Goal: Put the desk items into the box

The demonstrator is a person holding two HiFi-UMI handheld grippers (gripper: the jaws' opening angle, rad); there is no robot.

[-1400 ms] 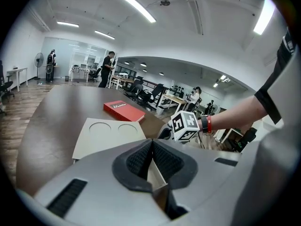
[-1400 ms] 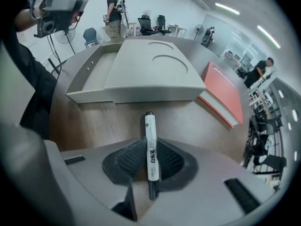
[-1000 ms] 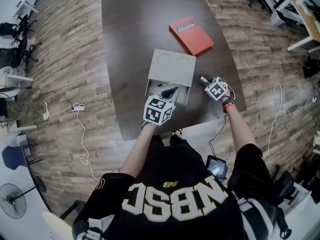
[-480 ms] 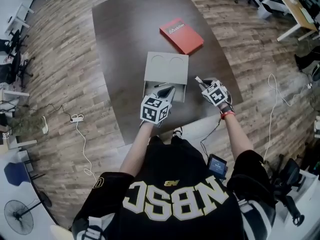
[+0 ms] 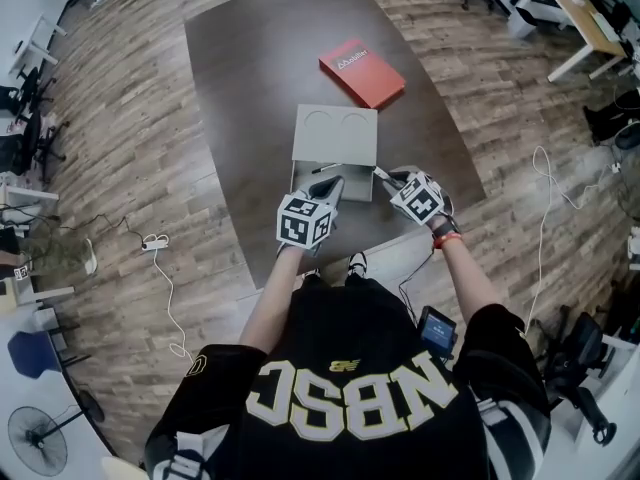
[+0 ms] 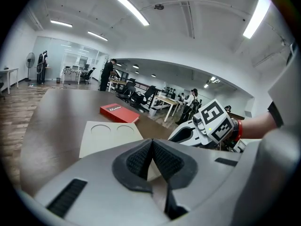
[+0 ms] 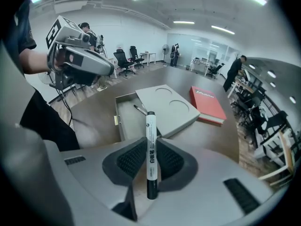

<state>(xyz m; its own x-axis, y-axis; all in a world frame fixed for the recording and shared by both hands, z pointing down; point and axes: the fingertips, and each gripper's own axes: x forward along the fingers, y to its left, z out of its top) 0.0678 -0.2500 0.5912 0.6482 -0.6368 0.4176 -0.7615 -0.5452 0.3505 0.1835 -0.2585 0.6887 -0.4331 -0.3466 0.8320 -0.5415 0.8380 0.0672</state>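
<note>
The person wears a black short-sleeved shirt (image 5: 350, 388) with white, yellow-edged block letters, and a red wristband (image 5: 446, 238). The left claw (image 5: 331, 183) and right claw (image 5: 386, 175) are light grey with black ribbed pads (image 6: 138, 161), each bearing a black-and-white marker cube (image 5: 305, 220).

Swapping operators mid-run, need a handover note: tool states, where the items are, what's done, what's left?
Left tool: shut, empty, at the near end of the box.
Right tool: shut on a white marker, above the table beside the box's open end.
Box: lid covers only its far part; a pen lies inside.
Red book: on the table beyond the box.
Done: pen in.
Left: drop the marker in; the book probably follows, if it fits.
</note>
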